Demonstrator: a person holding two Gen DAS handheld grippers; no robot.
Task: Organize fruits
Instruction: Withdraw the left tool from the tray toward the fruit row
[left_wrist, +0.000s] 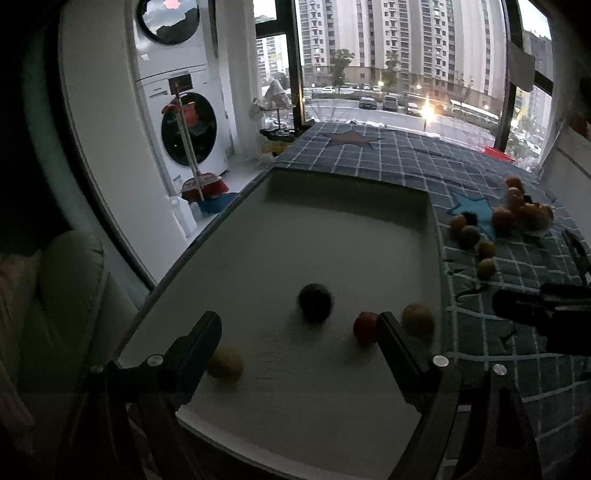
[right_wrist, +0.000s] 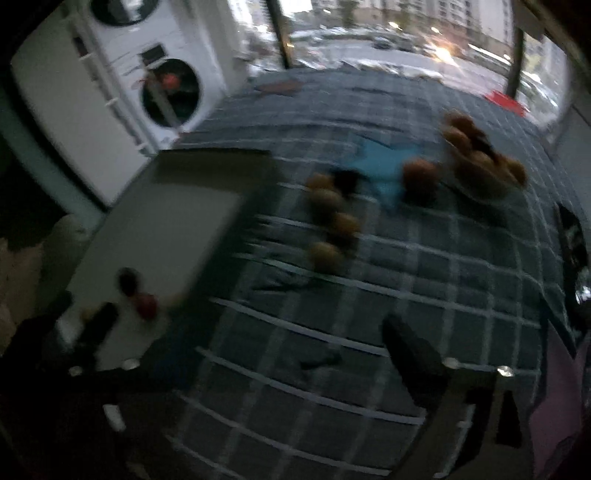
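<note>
- White tray (left_wrist: 258, 229) sits at the left on the checked blue cloth (left_wrist: 480, 332); I count four fruits in it: a dark round one (left_wrist: 315, 302), a red one (left_wrist: 365, 326), and two yellowish ones (left_wrist: 226, 363) (left_wrist: 417, 318).
- My left hand-held gripper (left_wrist: 299, 332) hangs over the tray, jaws apart, nothing between them.
- My right hand-held gripper (right_wrist: 243, 328) is over the cloth, jaws wide and empty.
- More loose fruits (left_wrist: 476, 236) lie on the cloth right of the tray.
- Further right a small bowl (right_wrist: 480, 188) holds a heap of orange-brown fruit (right_wrist: 476, 147); the view is blurred.
</note>
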